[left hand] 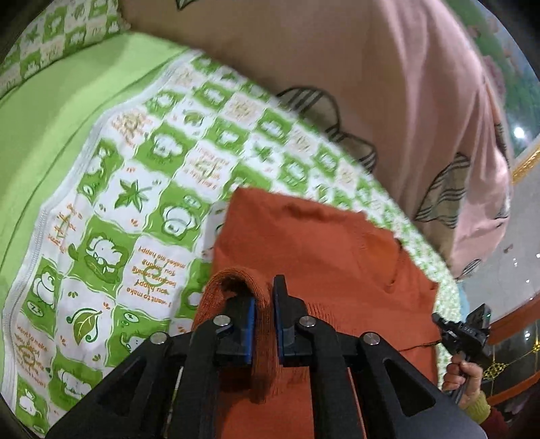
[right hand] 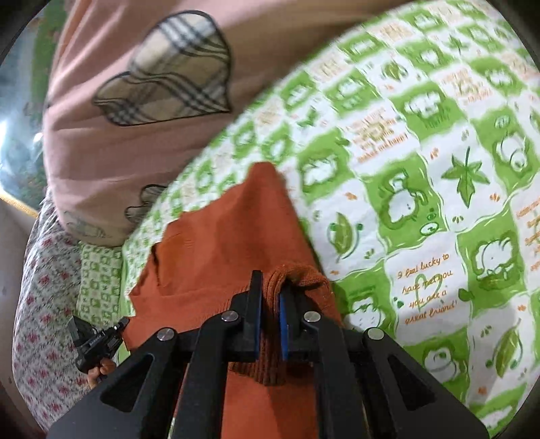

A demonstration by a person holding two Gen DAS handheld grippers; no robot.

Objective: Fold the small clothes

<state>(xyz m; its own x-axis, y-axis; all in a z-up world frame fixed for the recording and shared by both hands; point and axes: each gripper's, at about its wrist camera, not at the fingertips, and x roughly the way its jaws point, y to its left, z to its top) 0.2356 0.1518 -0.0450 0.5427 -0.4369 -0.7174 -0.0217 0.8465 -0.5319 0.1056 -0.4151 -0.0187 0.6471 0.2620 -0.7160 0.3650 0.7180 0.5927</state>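
You've got a bed under you with a green-and-white checked quilt printed with leaves and cartoon animals. At 10 o'clock in the left view there's a plain lime sheet and a matching pillow. A pink duvet with plaid patches is heaped from 12 to 2. In the right view, a floral sheet hangs at 8 o'clock.

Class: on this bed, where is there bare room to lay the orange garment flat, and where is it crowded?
Free: the green-checked quilt beyond the orange garment, right of the right gripper; likewise left of the left gripper, out to the plain green sheet. Crowded: the far edge, where the pink bedding is heaped against the garment.
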